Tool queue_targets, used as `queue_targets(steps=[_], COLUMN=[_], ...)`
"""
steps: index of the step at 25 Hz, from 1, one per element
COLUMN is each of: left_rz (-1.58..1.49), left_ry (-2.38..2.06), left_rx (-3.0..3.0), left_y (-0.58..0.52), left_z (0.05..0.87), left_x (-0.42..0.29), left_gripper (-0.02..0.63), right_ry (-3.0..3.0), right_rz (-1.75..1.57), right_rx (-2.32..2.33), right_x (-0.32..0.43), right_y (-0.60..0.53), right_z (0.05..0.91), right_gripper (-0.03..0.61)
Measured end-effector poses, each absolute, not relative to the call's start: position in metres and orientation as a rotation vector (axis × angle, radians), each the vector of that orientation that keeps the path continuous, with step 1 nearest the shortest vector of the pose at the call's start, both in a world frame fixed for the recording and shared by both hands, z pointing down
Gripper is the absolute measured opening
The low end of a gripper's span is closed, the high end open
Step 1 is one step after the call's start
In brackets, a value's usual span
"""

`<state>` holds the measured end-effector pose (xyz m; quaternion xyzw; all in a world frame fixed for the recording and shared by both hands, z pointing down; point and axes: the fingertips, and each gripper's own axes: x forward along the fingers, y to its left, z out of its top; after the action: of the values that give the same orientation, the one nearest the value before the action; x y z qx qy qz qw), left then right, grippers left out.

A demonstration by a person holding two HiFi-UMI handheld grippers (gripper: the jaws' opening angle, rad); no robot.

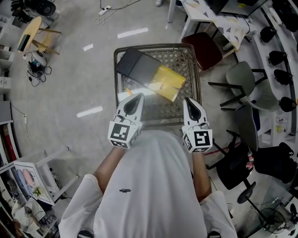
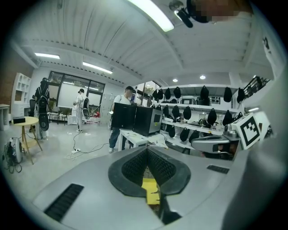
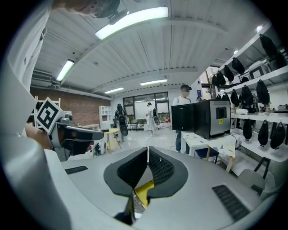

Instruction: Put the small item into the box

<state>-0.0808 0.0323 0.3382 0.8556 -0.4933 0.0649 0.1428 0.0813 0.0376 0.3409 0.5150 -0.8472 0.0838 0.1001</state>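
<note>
A wire-mesh table [image 1: 192,69] stands in front of me in the head view. On it lie a flat black box [image 1: 136,66] and, overlapping its right corner, a flat yellow box [image 1: 166,82]. My left gripper [image 1: 138,96] hovers over the table's near left part and my right gripper [image 1: 188,100] over its near right edge. Both point forward, with jaws closed together and nothing between them. In the left gripper view the left gripper [image 2: 147,150] is shut, and the yellow box [image 2: 152,191] shows below the jaws. The right gripper [image 3: 148,150] looks the same, over the yellow box [image 3: 143,191].
A dark red chair [image 1: 207,50] and a grey chair [image 1: 247,83] stand right of the mesh table, with a black office chair [image 1: 237,167] nearer me. A white desk [image 1: 209,14] is at the back right. A round wooden stool [image 1: 30,32] is far left, and a white shelf [image 1: 32,176] near left.
</note>
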Motion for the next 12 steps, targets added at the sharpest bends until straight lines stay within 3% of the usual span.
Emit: queue_targets(steps=[12], left_rz=[0.204], left_ry=[-1.427], left_rx=[2.478], left_y=[0.0317], left_z=[0.3341], left_x=[-0.0777], left_gripper=[0.002], right_ry=[-2.512], right_rz=[0.246], right_rx=[1.524], right_x=[0.079], right_y=[0.0323], right_z=[0.3381], right_gripper=[-0.002])
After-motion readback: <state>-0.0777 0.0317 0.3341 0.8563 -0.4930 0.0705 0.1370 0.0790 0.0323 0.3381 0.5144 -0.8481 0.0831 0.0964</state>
